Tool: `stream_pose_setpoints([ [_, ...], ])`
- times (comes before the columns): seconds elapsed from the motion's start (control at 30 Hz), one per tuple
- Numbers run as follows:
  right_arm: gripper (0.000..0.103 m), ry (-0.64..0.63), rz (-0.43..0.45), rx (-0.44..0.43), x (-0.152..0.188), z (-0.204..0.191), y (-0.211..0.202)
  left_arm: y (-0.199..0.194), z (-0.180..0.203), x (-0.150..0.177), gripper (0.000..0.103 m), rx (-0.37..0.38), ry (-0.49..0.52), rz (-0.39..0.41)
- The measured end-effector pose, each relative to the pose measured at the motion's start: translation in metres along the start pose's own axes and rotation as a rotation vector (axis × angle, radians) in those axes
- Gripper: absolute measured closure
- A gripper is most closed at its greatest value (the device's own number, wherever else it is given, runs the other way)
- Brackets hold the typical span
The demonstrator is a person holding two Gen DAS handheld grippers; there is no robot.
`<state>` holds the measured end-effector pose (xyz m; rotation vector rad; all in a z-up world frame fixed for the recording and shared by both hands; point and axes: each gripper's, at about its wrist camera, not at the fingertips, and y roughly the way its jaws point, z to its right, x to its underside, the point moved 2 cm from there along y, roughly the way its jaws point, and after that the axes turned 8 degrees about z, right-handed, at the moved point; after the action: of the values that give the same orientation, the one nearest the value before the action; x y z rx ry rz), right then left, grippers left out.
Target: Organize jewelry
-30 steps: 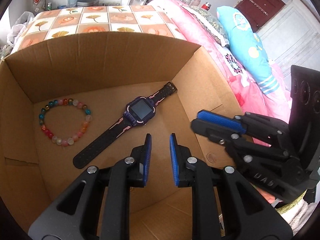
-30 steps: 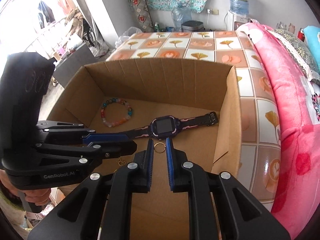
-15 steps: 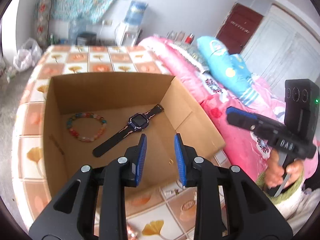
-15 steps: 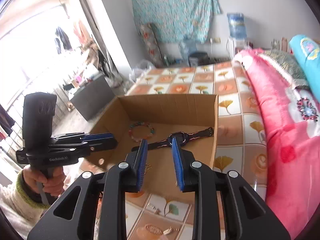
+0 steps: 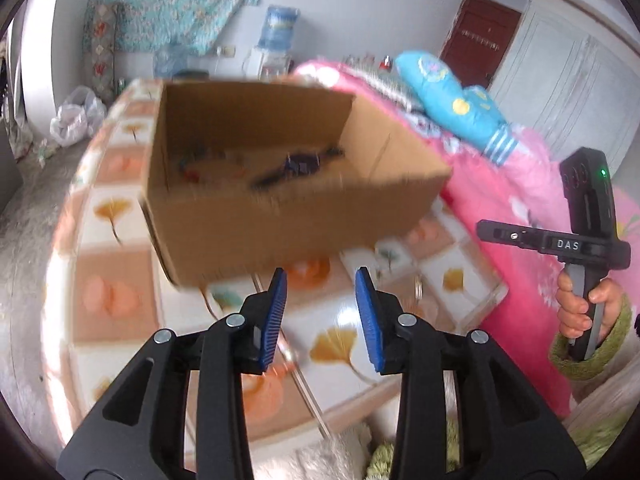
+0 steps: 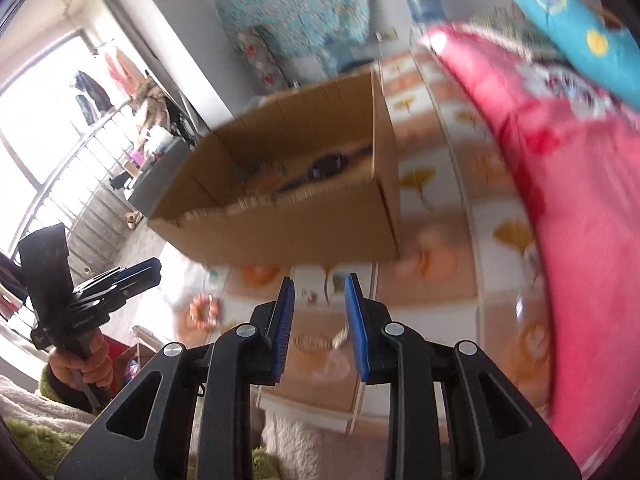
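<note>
Left gripper (image 5: pixel 320 312), frame bottom, jaws opening w/ nothing between; right gripper (image 6: pixel 319 312) parted, empty too, prob freed up for loose bits on the patterned mat (image 5: pixel 120 208). Mid-frame beyond: cardboard box (image 5: pixel 280 220) w/ watch (image 5: pixel 298 164) already inside.

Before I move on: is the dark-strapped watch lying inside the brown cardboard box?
Yes, the dark-strapped watch lies on the floor of the brown cardboard box.
</note>
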<state>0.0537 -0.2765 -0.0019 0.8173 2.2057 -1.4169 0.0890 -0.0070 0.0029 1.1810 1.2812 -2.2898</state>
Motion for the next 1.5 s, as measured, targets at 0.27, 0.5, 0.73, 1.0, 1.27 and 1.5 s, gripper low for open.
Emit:
stream_pose_setpoints([
  [0.27,0.077,0.001,-0.121,0.074,0.034,-0.003,0.048,0.043,0.034,0.044,0.069,-0.087,0.122,-0.119],
  [0.5,0.091,-0.072,-0.119,0.141,0.036,-0.009,0.064,0.054,0.048,0.05,0.069,-0.1,0.189,-0.127],
  [0.73,0.092,-0.114,-0.115,0.169,0.032,-0.014,0.071,0.059,0.048,0.053,0.069,-0.111,0.191,-0.141],
  [1.0,0.091,-0.038,-0.127,0.179,0.025,-0.005,0.069,0.061,0.045,0.051,0.069,-0.117,0.173,-0.132],
  [1.27,0.09,-0.097,-0.103,0.217,0.025,-0.016,0.079,0.058,0.041,0.052,0.069,-0.113,0.17,-0.133],
  [1.5,0.09,-0.079,-0.121,0.237,0.019,-0.019,0.075,0.056,0.036,0.05,0.069,-0.112,0.153,-0.126],
])
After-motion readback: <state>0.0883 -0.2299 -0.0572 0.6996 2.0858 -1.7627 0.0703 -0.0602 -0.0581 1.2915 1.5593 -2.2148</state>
